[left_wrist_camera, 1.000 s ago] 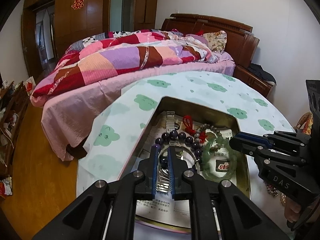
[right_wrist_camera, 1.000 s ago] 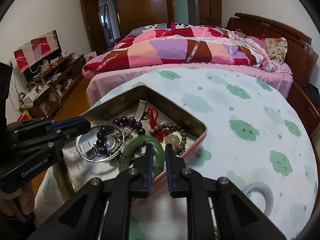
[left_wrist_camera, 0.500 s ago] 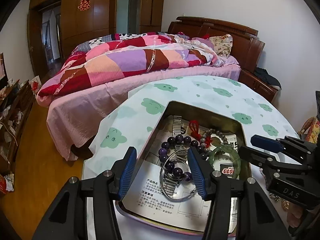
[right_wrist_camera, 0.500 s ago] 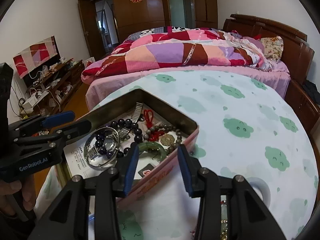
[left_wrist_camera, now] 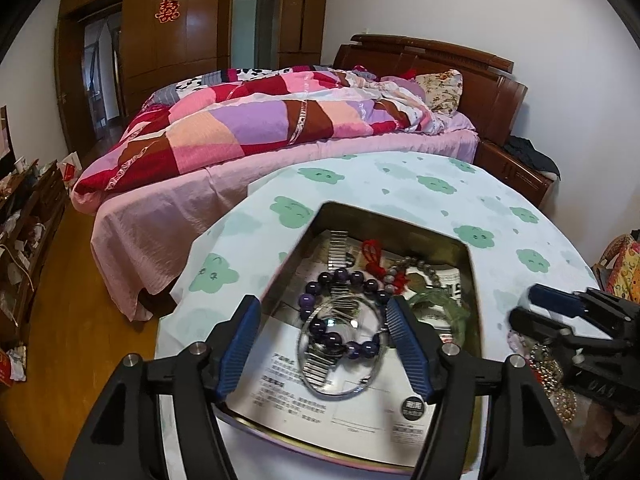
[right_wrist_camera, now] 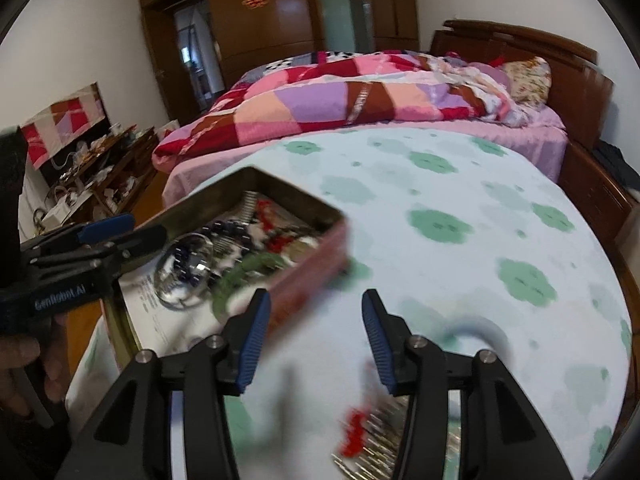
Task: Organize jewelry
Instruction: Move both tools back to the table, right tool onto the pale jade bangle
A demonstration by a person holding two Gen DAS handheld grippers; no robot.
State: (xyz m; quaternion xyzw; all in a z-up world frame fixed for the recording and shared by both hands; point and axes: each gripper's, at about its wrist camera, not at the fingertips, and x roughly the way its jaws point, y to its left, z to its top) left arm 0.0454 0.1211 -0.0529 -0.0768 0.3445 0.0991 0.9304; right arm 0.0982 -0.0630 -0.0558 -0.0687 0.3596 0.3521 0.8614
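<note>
Behind everything I see a bedroom with a dark wooden wardrobe [left_wrist_camera: 192,36] and a bed [left_wrist_camera: 280,148] under a patchwork quilt [left_wrist_camera: 256,120] in pink, red and purple. Nearer to me stands the bench [left_wrist_camera: 420,188], draped in a pale cloth printed with green clouds. On it sits my open jewelry tin [left_wrist_camera: 474,280], a shallow metal box with pink outer walls and a printed paper sheet [left_wrist_camera: 288,376] lining its floor. My left tongs [left_wrist_camera: 322,344] hang over the near end of the tin, spread wide and holding nothing. My right tongs [right_wrist_camera: 316,336] are likewise spread and empty, hovering over bare cloth just right of the tin; that view is blurred. Inside the tin lies a thin silver bangle [left_wrist_camera: 340,344] overlapping a purple bead bracelet [left_wrist_camera: 340,312], with a metal watch strap [left_wrist_camera: 336,252] running under both. A green jade bangle [left_wrist_camera: 440,308] rests toward the right wall, and a red knotted cord [left_wrist_camera: 374,256] with a grey bead string [left_wrist_camera: 424,270] sits farther back. Loose jewelry [right_wrist_camera: 372,440], red and gold, lies on the cloth below the right tongs, too smeared for me to identify.
</note>
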